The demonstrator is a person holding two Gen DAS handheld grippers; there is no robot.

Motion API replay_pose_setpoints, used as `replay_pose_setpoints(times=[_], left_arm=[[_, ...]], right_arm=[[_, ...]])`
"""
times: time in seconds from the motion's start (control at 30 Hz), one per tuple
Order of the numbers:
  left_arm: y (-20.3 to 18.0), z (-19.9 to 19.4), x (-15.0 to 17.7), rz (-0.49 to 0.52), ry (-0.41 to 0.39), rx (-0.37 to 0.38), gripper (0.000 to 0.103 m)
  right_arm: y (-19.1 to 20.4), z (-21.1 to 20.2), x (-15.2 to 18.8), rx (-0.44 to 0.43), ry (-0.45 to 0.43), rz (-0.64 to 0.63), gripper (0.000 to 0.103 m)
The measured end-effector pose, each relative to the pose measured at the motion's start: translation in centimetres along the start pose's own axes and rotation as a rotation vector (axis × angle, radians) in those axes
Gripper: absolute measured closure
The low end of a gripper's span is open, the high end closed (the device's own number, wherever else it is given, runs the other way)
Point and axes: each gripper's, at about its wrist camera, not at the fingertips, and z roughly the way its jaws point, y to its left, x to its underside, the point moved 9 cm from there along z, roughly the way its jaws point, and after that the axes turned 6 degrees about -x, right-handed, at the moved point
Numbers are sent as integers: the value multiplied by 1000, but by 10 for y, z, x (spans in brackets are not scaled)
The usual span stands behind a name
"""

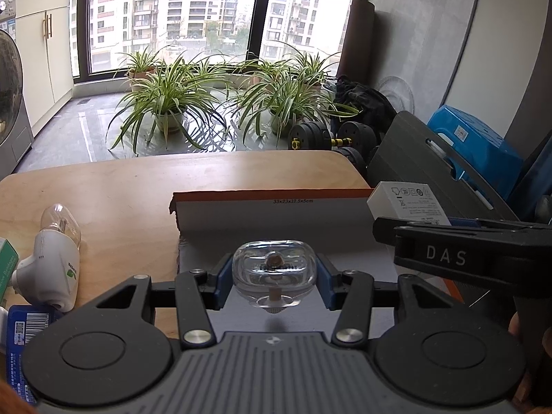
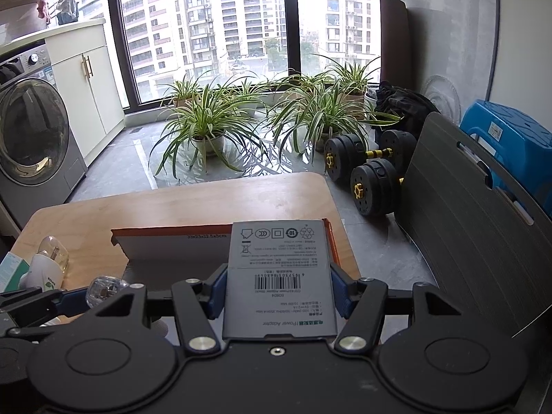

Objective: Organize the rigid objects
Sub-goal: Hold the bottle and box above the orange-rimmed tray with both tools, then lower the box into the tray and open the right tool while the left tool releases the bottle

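My left gripper (image 1: 274,277) is shut on a small clear glass bottle (image 1: 274,269) and holds it over the open cardboard box (image 1: 276,217) on the wooden table (image 1: 114,186). My right gripper (image 2: 277,291) is shut on a white power adapter box (image 2: 281,276) with a barcode, held above the right side of the same cardboard box (image 2: 172,245). The adapter box also shows in the left wrist view (image 1: 408,203), to the right of the bottle. The left gripper with the bottle (image 2: 103,289) shows at the lower left of the right wrist view.
On the table's left lie a white spray bottle with a clear cap (image 1: 55,258), a green box (image 1: 7,262) and a blue packet (image 1: 24,331). Beyond the table are potted plants (image 1: 169,100), dumbbells (image 2: 362,169), a grey board (image 2: 459,214), a blue stool (image 2: 507,138) and a washing machine (image 2: 31,138).
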Motion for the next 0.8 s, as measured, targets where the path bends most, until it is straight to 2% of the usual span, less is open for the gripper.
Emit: replay_pose_setpoints(times=[0.37,0.5,0.57,0.8], left_arm=[[-5,8,0,10,11,7,53],[-7,12,-1,19,8,11,53],[-8,13,-2,22,7,13,53],[-17,19,-8,27,6,39,52]], right_arm=[[0,2,0,-2,0,10,32],[4,5,3,-34,-2,28,31],[5,3,2,-37,-8,34,26],[-6,-18,-12,-26,-88,73,23]])
